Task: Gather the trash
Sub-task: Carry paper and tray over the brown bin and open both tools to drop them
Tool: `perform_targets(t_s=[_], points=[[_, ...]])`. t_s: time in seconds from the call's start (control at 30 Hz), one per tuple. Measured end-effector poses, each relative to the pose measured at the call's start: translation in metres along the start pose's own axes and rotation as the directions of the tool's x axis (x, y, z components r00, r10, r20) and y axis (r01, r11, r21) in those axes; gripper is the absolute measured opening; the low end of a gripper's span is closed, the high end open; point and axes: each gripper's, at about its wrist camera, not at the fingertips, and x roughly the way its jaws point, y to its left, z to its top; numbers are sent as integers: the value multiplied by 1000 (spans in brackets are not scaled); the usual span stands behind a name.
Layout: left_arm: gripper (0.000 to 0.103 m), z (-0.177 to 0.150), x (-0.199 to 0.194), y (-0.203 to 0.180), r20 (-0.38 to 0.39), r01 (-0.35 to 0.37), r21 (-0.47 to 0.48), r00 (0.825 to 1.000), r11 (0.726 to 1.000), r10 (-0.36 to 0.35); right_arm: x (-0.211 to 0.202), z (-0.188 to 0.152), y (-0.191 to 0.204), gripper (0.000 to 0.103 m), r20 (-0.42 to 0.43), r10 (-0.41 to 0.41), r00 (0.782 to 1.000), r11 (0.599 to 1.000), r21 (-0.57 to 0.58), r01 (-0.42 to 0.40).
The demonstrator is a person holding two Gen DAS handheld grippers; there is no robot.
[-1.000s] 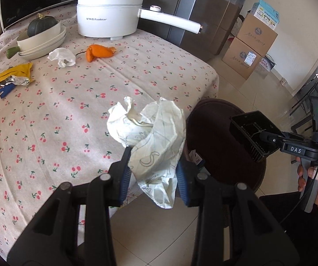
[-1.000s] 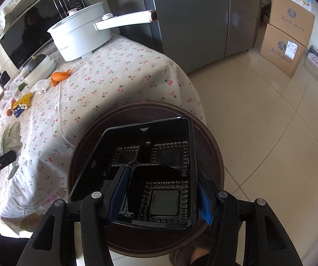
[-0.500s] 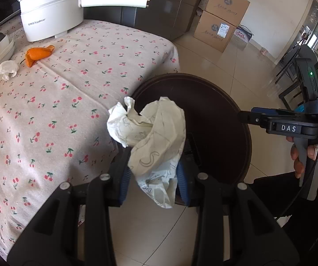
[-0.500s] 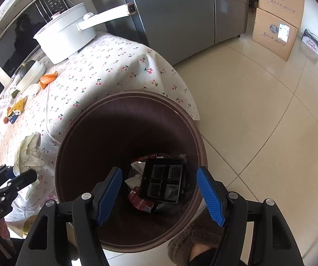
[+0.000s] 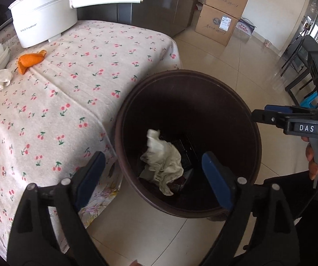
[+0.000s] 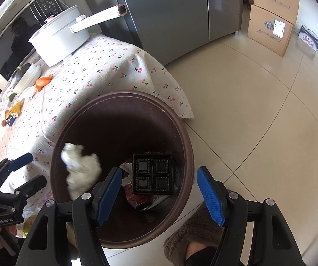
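Since half a second ago: crumpled paper wrapper (image 5: 162,158) gone from my left claw (image 5: 152,177) and now inside the bin; in the right wrist view it is blurred, so it may not have settled.

Stock, largest to smallest:
- Tabletop (image 5: 105,51), cherry-print cloth: carries the trash not yet collected.
- Brown bin (image 5: 243,102), on the floor against the tabletop's edge: holds the wrapper, the black plastic tray (image 6: 152,174) and some darker packaging beneath.
- White pot (image 5: 46,20): far end of the tabletop, not trash by my judgement.
- My left claw: jaws spread wide, empty, above the bin's near rim.
- My right claw (image 6: 159,195): jaws likewise apart, empty, over the bin mouth.
- Orange scrap (image 5: 29,59): on the cloth near the pot, to collect.
- White tissue wad (image 5: 0,78): just beside the orange scrap, to collect.
- Yellow wrapper (image 6: 15,108): further along the tabletop, to collect.

Progress: two items binned, at least three left.
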Motion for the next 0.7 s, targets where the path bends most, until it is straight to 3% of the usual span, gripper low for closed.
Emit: perform_targets(t_s=[0.33,0.7], points=[[101,-1,-18,21,20,-22,-54,1000,998,23,-3,3,3,72,7,-4,1000,1000,9,4],[102,-10,-50,72,51,-61,-194,996,979,72,-8,15,39,78,28,28,999,999,-31,-27]])
